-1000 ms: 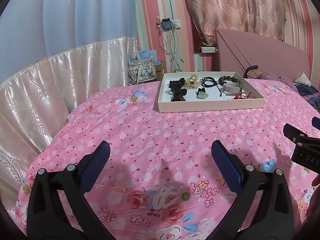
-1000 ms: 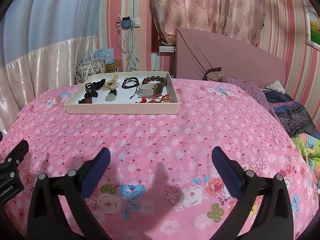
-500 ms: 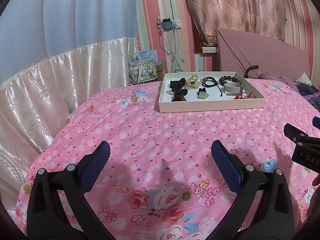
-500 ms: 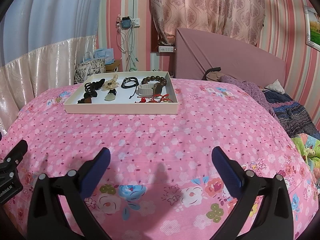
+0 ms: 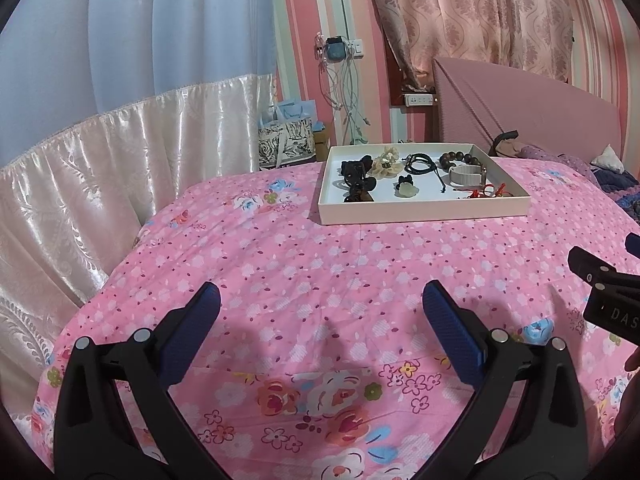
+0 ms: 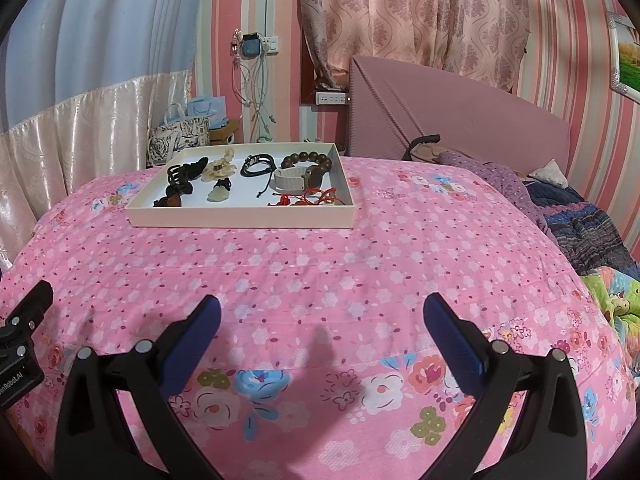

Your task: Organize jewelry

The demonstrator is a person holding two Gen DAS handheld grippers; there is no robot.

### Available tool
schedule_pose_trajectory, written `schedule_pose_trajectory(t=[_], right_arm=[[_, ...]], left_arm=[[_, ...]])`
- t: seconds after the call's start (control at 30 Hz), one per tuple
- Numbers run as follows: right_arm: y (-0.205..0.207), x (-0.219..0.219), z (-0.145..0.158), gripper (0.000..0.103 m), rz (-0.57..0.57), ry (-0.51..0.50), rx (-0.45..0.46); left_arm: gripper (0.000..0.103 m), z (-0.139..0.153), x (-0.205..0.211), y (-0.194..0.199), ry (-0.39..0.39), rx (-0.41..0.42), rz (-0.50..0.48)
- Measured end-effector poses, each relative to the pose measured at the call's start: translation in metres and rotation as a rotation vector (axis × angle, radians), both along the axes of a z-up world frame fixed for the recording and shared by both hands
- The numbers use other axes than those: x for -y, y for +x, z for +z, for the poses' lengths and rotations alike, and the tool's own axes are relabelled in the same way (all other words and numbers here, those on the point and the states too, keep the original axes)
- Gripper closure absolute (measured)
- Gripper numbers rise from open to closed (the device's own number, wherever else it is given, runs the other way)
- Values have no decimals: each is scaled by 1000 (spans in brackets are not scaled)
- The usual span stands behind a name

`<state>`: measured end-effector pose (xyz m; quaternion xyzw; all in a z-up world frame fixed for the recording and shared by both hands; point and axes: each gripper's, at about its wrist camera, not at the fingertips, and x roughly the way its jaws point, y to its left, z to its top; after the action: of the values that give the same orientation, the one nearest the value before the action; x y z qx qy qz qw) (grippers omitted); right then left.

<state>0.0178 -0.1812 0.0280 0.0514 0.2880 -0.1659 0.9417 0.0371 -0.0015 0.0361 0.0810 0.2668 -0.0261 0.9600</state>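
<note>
Both claws hung spread and empty over the bed, well short of the jewelry tray.

The tray (image 6: 240, 216) sat on the pink bedspread (image 6: 320, 264), holding beads (image 6: 308, 158), cords and clips; left claw (image 5: 320, 304) and right claw (image 6: 320, 308) gripped nothing; best to advance level, choose one separate piece, and close only around it.

Pink floral bed (image 5: 320, 280), shallow white tray (image 5: 420, 212) resting on it

A home bedroom: floral pink bedspread (image 6: 320, 256), padded headboard (image 6: 460, 120) (pink too), patterned curtains (image 6: 400, 12).
</note>
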Motion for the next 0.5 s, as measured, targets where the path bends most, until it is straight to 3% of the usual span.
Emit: schedule_pose_trajectory(t=[0.5], right_arm=[[-1,3,0,2,-3,-2,0]], left_arm=[[3,0,-3,0,-7,-5,4]])
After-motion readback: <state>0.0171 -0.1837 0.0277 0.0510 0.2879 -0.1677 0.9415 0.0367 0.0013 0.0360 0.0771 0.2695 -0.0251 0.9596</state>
